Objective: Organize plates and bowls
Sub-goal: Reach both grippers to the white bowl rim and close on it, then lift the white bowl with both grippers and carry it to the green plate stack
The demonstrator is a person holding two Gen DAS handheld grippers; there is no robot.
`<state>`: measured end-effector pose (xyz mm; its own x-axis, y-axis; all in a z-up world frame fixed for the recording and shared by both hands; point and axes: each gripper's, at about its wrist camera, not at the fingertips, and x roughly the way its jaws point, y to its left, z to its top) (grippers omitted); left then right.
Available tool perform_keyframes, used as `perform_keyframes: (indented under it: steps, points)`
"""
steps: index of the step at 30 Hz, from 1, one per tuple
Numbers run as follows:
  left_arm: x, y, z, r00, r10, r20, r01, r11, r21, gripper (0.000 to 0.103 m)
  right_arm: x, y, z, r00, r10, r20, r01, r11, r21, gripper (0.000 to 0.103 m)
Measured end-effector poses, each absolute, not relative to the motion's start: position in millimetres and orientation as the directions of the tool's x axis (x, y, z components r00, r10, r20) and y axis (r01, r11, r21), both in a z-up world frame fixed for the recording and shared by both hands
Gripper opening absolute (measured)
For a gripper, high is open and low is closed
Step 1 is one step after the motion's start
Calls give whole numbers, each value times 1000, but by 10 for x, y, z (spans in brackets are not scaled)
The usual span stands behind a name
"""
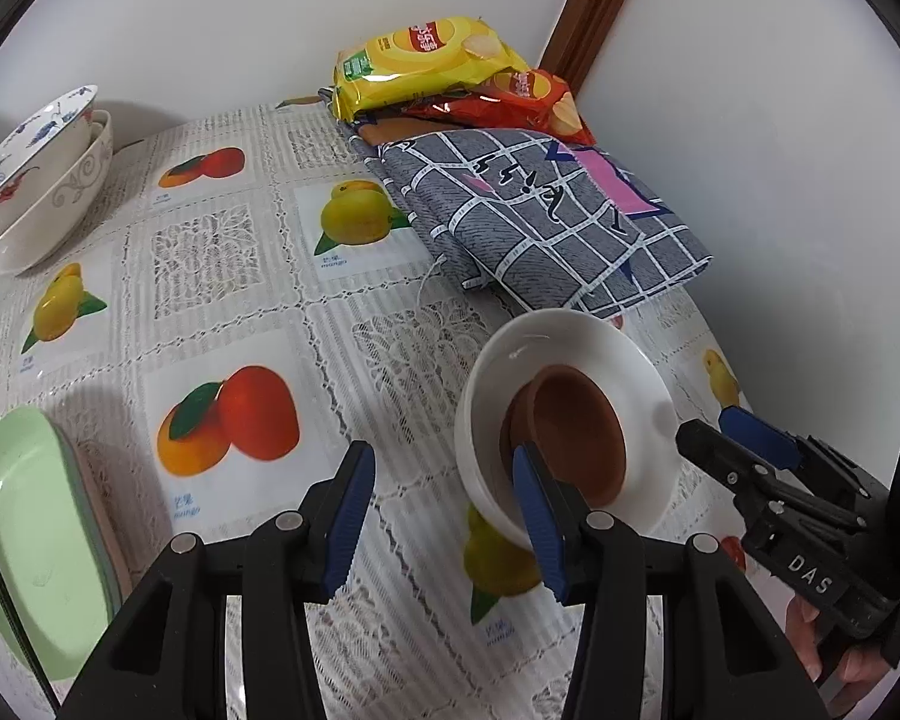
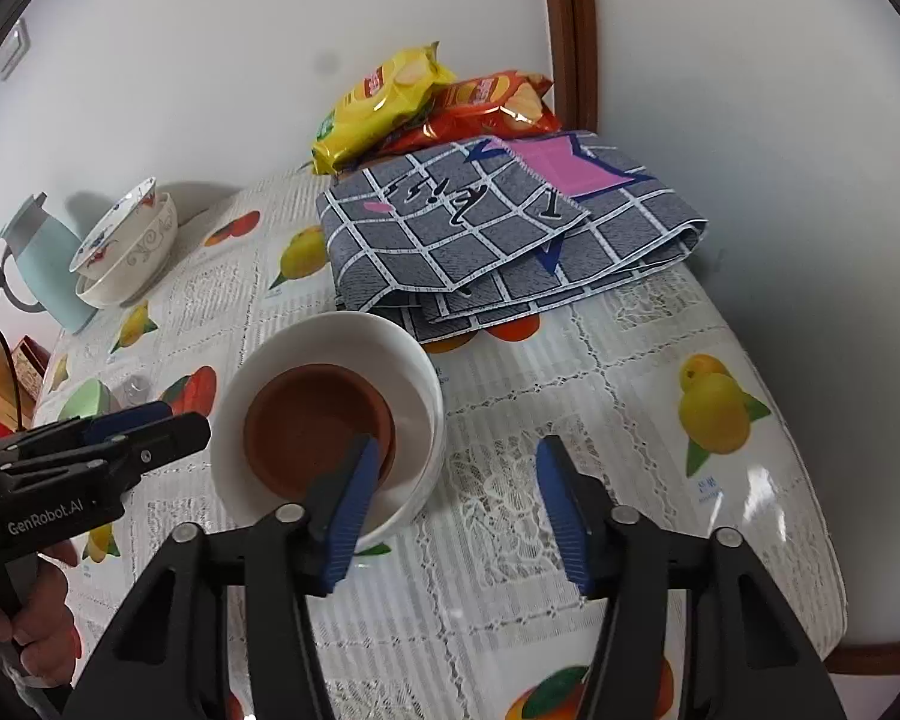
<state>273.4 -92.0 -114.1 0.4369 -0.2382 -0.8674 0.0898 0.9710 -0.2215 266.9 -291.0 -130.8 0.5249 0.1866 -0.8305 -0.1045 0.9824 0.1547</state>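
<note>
- Left wrist view is showing a green dish (image 1: 27,540) lying at 8 o'clock on the table (image 1: 258,276), with stacked patterned bowls (image 1: 36,180) sitting at 10 o'clock near the wall.
- Left tool (image 1: 444,516) is hanging over the tablecloth with its blue pads standing apart and nothing between them; its right finger (image 1: 540,522) is crossing in front of the white bowl's near rim, and whether it is touching cannot be told.
- White bowl (image 1: 570,360) is sitting at 4 o'clock, carrying a brown saucer (image 1: 576,432) inside it.
- Folded checked cloth (image 1: 540,210) is lying at 1 o'clock, with a yellow chip bag (image 1: 426,60) and a red chip bag (image 1: 528,102) resting behind it.
- Right tool (image 1: 726,438) is reaching in from 3 o'clock, just beside the bowl's rim.
- Right wrist view is showing the right tool (image 2: 456,504) spread, gripping nothing; its left finger (image 2: 354,510) is overlapping the white bowl (image 2: 330,336) and brown saucer (image 2: 306,432).
- A pale blue jug (image 2: 42,264) is standing at 9 o'clock.
</note>
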Motion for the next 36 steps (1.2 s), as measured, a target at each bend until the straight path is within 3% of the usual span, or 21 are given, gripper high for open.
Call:
perform_keyframes:
  steps: [16,26,36]
  points:
    - [2928,-1028,-1376,385,-197,-902,96,980,-173,46,2923,-2769,-1593,485,98,-869,-115,992,48,50]
    - [2975,-1091,-1488,396,-152,-906,101,987,-121,42,3002,-2743,-1699,463,120,-878,-111,991,77,50]
    - [3050,-1139,-1580,361,-172,-916,103,984,-144,35,3087,-2819,-1757,432,168,-886,-90,986,142,50]
